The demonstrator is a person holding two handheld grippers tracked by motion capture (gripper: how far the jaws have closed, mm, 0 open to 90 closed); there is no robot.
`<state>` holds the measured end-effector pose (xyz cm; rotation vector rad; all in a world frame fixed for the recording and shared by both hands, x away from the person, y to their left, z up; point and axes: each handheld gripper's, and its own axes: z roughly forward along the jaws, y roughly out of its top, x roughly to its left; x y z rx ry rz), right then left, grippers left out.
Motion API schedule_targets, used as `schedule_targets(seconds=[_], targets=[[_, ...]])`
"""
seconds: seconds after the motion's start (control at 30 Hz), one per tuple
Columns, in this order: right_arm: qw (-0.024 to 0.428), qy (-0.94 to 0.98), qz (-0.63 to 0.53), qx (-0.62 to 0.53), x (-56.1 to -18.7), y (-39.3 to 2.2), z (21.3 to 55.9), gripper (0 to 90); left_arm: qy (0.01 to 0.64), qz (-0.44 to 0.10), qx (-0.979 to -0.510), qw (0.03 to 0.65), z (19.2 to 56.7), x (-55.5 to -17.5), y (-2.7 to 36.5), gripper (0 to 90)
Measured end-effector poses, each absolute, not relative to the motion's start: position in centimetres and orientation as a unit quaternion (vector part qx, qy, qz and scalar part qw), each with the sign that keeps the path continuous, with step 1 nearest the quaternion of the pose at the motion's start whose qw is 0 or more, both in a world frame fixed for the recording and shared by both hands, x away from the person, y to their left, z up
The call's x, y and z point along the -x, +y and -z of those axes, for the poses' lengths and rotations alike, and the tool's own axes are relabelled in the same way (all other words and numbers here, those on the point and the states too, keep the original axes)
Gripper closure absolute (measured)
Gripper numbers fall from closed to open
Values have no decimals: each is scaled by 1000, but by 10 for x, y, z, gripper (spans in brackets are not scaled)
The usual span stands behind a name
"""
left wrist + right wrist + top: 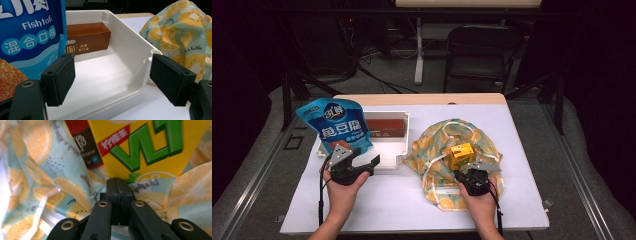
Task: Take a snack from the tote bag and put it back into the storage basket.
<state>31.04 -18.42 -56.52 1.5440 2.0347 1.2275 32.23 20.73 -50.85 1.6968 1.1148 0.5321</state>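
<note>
Resting low on the worktop (412, 200), the right tongs (467, 176) are pinched together on the fruit-print bag (437, 145); the left tongs (364, 161) gape apart at the white tray (404, 150).

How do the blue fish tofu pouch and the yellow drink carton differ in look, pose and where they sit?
The blue plastic fish tofu pouch is a soft, flat bag standing against the white plastic tray's left side; the yellow cardboard drink carton is a rigid box sitting tilted in the fruit-print cloth bag. The pouch looks clearly bigger than the carton. The open left gripper is near the pouch; the shut right gripper is by the carton. Both are printed food packages.
</note>
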Motion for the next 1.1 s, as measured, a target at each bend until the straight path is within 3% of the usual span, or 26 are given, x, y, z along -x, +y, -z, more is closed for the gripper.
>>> schedule_targets(seconds=[0.13,0.3,0.43,0.57,0.67,0.87,1.1], targets=[[140,722,-404,-544,-313,-181,567,891,461,-219,-703,496,510,-323,207,212],[161,706,-434,-537,-306,-188,546,687,461,-219,-703,494,510,-323,206,212],[212,681,-481,-510,-296,-195,511,559,463,-220,-700,496,510,-324,208,212],[263,643,-504,-513,-295,-204,493,306,461,-222,-701,497,510,-323,207,212],[255,652,-488,-521,-308,-201,497,131,458,-220,-704,496,509,-322,206,212],[245,670,-457,-531,-332,-185,514,103,455,-219,-708,494,510,-323,203,212],[246,673,-438,-544,-346,-178,530,180,454,-220,-710,492,511,-322,204,212]])
